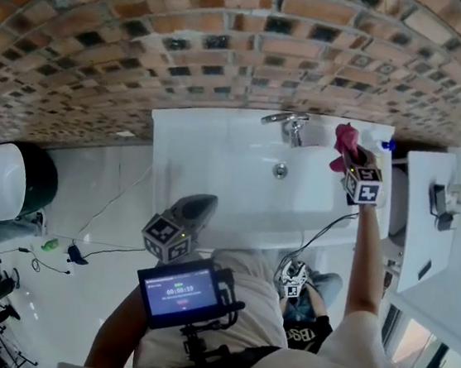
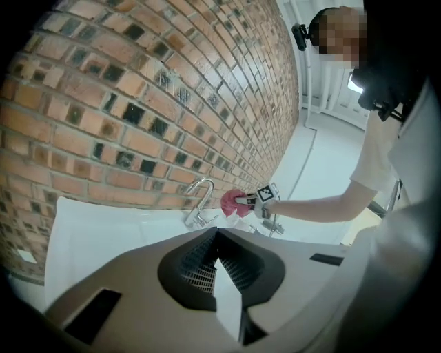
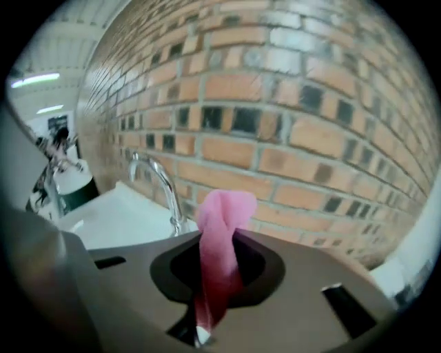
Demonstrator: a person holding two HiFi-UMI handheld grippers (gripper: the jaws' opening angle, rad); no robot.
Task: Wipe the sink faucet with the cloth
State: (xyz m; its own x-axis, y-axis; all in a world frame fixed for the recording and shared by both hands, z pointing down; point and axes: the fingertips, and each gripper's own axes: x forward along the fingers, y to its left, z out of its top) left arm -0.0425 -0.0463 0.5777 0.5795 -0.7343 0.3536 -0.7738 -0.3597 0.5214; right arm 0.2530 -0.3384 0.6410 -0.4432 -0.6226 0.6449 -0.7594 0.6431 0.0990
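A chrome faucet (image 1: pixel 288 125) stands at the back of the white sink (image 1: pixel 209 155), against the brick wall. My right gripper (image 1: pixel 348 160) is shut on a pink cloth (image 1: pixel 344 140) and holds it just right of the faucet, apart from it. In the right gripper view the cloth (image 3: pixel 220 231) sticks up from between the jaws, with the faucet (image 3: pixel 162 187) to its left. My left gripper (image 1: pixel 189 214) hangs at the sink's front edge, shut and with nothing in it (image 2: pixel 217 236). From there the faucet (image 2: pixel 200 196) and cloth (image 2: pixel 231 202) show beyond the sink.
A brick wall (image 1: pixel 149 36) runs behind the sink. A white and dark green container (image 1: pixel 10 181) stands on the floor at left, with cables (image 1: pixel 72 251) near it. A white unit (image 1: pixel 434 221) stands right of the sink. A small blue item (image 1: pixel 388 144) sits at the sink's back right corner.
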